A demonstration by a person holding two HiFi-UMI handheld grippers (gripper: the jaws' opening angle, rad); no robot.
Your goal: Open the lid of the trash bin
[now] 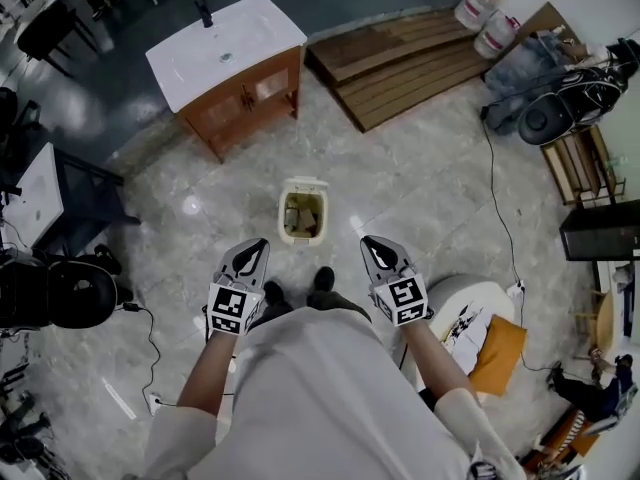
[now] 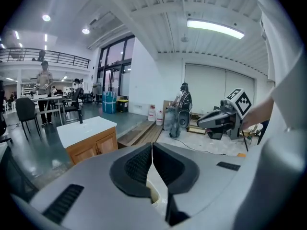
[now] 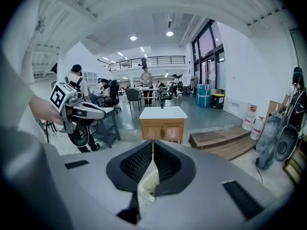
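Now we hold the left claw point(image 1: 260, 245) and right claw point(image 1: 369, 243) closed and empty, 1 on each side near the trash bin point(image 1: 300, 239), whose inside shows.

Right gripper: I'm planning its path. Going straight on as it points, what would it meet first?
Probably the wooden sink cabinet, passing above the trash bin; depth is unclear.

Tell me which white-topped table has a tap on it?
The wooden cabinet beyond the trash bin: a dark tap stands on its white top. The left-edge table has dark legs, no tap.
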